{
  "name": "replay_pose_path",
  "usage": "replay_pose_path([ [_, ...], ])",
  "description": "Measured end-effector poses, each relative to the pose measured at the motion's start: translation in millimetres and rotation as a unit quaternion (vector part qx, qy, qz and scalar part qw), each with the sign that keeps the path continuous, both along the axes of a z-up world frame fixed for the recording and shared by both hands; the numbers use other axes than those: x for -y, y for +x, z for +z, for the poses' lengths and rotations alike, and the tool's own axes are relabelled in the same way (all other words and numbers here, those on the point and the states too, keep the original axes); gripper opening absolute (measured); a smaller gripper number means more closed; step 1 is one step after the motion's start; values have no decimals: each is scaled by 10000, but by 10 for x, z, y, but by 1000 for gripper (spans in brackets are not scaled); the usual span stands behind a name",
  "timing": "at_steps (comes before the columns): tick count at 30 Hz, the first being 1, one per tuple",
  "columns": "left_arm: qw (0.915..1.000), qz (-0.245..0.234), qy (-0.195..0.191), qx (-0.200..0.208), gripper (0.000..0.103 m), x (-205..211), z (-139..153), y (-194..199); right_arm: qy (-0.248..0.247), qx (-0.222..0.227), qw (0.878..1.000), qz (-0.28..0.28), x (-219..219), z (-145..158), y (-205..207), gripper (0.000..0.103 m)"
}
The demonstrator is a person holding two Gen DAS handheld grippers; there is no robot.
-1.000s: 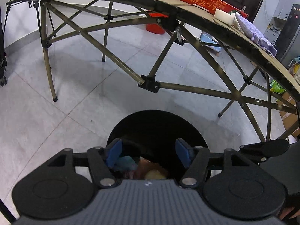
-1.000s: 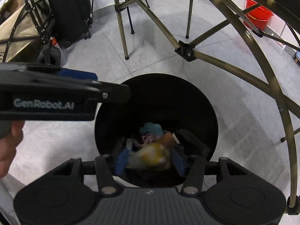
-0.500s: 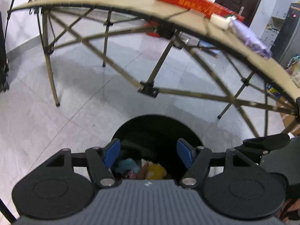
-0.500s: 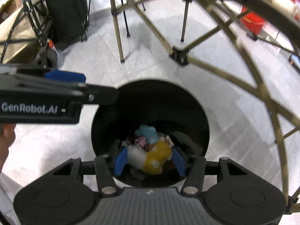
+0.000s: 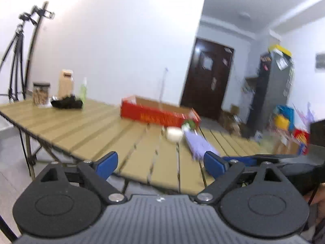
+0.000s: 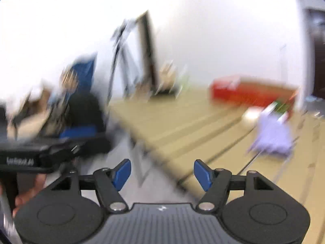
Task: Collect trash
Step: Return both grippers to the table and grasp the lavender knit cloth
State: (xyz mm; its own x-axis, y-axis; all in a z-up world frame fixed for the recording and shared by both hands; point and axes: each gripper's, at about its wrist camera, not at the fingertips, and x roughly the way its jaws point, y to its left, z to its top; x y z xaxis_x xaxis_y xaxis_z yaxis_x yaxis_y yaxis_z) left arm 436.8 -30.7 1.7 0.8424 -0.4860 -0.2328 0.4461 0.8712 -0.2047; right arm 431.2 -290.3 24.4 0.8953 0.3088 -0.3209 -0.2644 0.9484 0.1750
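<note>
Gleaming slatted tan table point(image 5: 97, 126), rectangular

A tan slatted table point(image 5: 85, 126) bears a red box point(image 5: 156, 114) and lilac cloth point(image 5: 200, 145) (blurred).

Ahead of the left gripper point(image 5: 160, 163), the slatted table point(image 5: 85, 126) is showing a matt, wood-like tan surface. Beyond its fingers, the red box point(image 5: 158, 114) is looking like printed cardboard, brown inside. Just ahead of the right-hand finger, a lilac cloth point(image 5: 199, 145) is lying soft and matt. The gripper's body is reading as matt black plastic with ribbed grey housing, its blue pads point(image 5: 107, 162) smooth.
</note>
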Motion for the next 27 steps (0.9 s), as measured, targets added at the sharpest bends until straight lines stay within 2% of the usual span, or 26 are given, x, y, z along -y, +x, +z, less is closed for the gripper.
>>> replay_pose_path([
  [1,10000,80,23,41,94,70,27,56,62,111,9994,-325,123,42,47,74],
  [3,9996,228,146,8,94,295,50,234,44,208,9938,-1095,373,78,227,75],
  [5,9987,427,260,-139,94,539,34,421,-72,-61,9828,-1845,590,34,532,75],
  [7,9974,572,222,-376,94,729,-22,608,-112,-550,9731,-2236,756,-73,853,73],
  [9,9966,569,124,-589,94,835,-75,726,3,-1040,9657,-2381,877,-215,1131,67],
  [12,9963,519,146,-664,94,911,-160,855,131,-1374,9592,-2468,962,-365,1397,57],
  [13,9964,530,195,-639,94,934,-189,838,124,-1424,9576,-2502,973,-400,1465,50],
  [14,9963,537,250,-622,94,948,-216,854,119,-1432,9573,-2507,954,-430,1475,37],
  [16,9962,549,297,-601,94,932,-268,840,-12,-1452,9600,-2395,887,-486,1494,24],
  [18,9960,598,276,-606,94,889,-296,861,-327,-1433,9688,-1995,763,-453,1482,9],
  [20,9955,677,221,-633,94,855,-300,867,-749,-1521,9764,-1340,639,-420,1356,7],
  [23,9952,700,28,-686,94,763,-281,863,-1066,-1518,9826,-46,479,-334,1014,7],
  [27,9942,563,-249,-886,94,764,-260,887,-1323,-1579,9775,448,481,-309,806,7],
])
